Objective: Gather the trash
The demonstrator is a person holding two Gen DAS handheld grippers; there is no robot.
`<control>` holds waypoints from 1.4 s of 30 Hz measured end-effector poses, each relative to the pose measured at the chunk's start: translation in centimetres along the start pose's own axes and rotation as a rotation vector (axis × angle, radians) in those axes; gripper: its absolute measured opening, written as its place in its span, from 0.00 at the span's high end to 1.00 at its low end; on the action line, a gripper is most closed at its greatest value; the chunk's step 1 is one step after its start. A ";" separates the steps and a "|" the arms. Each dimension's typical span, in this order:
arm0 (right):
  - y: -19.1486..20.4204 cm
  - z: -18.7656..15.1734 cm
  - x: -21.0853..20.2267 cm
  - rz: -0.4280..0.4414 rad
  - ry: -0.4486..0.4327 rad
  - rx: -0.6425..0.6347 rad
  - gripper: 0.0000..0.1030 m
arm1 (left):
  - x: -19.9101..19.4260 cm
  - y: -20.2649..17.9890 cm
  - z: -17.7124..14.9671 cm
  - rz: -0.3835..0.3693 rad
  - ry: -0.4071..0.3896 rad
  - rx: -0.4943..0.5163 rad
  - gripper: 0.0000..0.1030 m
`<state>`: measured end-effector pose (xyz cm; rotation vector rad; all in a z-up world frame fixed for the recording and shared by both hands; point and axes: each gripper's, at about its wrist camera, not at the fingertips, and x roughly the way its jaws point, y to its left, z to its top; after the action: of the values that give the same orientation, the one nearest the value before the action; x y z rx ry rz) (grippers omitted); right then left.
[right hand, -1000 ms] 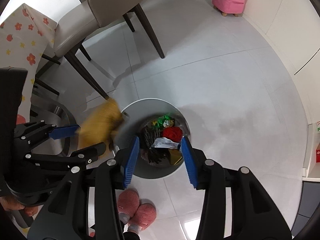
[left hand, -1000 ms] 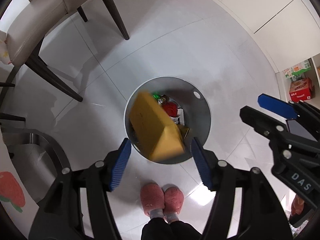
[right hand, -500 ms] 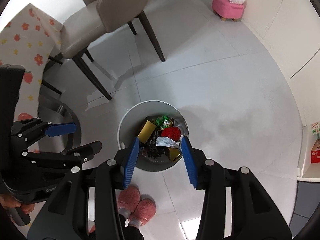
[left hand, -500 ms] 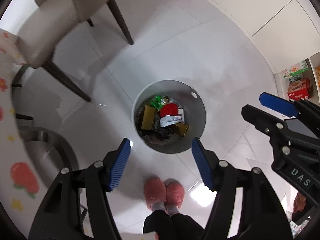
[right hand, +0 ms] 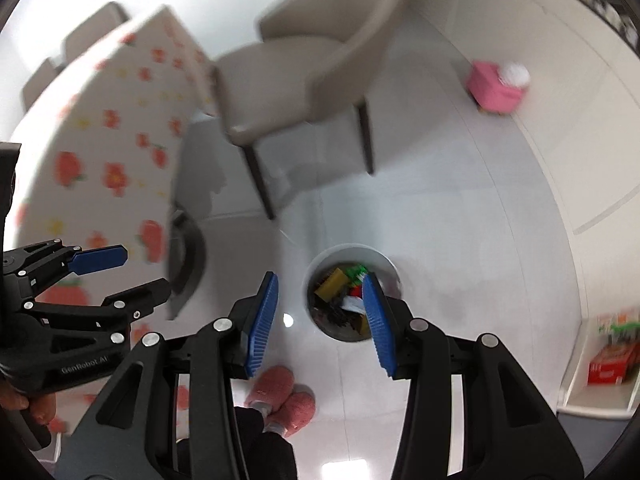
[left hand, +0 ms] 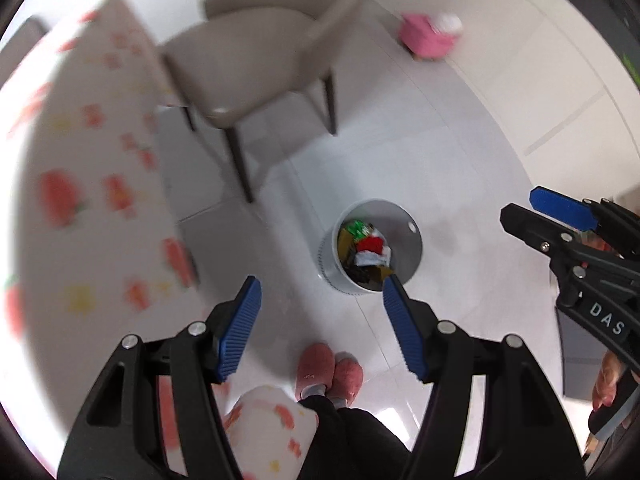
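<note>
A grey round trash bin [left hand: 408, 248] stands on the white tiled floor, also in the right wrist view [right hand: 316, 268]. It holds a yellow box [right hand: 330, 283], a red item [left hand: 369, 244], green wrappers and white paper. My left gripper [left hand: 320, 300] is open and empty, high above the floor to the left of the bin. My right gripper [right hand: 318, 298] is open and empty, high above the bin's left edge. Each gripper also shows in the other's view, the right one [left hand: 560, 216] and the left one [right hand: 116, 276].
A table with a flowered cloth [left hand: 80, 184] is at the left. A beige chair [left hand: 264, 76] stands behind the bin. A pink stool [left hand: 428, 40] sits by the far wall. My pink slippers [left hand: 328, 372] are just in front of the bin. Shelves with boxes [right hand: 608, 360] are at the right.
The yellow box fell from my left gripper into the bin. Both grippers have since risen and swung toward the table, so the bin looks smaller; the current frames are motion-blurred.
</note>
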<state>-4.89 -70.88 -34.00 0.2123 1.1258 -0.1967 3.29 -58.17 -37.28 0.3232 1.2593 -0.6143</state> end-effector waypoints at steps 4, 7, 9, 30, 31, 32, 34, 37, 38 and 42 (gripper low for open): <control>5.5 2.1 -3.4 0.060 -0.036 -0.120 0.54 | -6.4 4.1 -2.2 0.038 -0.071 -0.106 0.38; 11.2 3.3 -5.7 0.132 -0.061 -0.234 0.54 | -11.4 8.0 -4.8 0.068 -0.123 -0.211 0.37; 14.7 3.8 -6.9 0.173 -0.074 -0.303 0.54 | -14.2 10.0 -6.5 0.092 -0.150 -0.276 0.35; 47.6 4.2 -18.0 0.434 -0.121 -0.602 0.44 | -35.7 33.9 -23.1 0.397 -0.269 -0.637 0.25; 48.6 4.1 -18.8 0.434 -0.130 -0.605 0.39 | -36.6 34.6 -23.6 0.412 -0.270 -0.634 0.24; 49.2 4.1 -19.3 0.434 -0.134 -0.607 0.39 | -37.2 35.0 -23.9 0.422 -0.272 -0.631 0.23; 50.4 3.9 -20.2 0.432 -0.137 -0.615 0.35 | -38.3 35.7 -24.4 0.443 -0.278 -0.626 0.20; 51.8 3.8 -21.3 0.425 -0.149 -0.634 0.24 | -39.7 36.7 -24.9 0.483 -0.274 -0.638 0.19; 52.1 3.7 -21.6 0.423 -0.151 -0.644 0.21 | -40.1 36.9 -25.1 0.494 -0.276 -0.650 0.19; 52.8 3.8 -22.3 0.420 -0.167 -0.691 0.18 | -41.2 37.2 -25.9 0.509 -0.296 -0.724 0.18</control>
<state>2.97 -20.00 -8.58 -0.1840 0.9021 0.5367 -2.25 -3.89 -9.41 -0.0607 0.9802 0.2364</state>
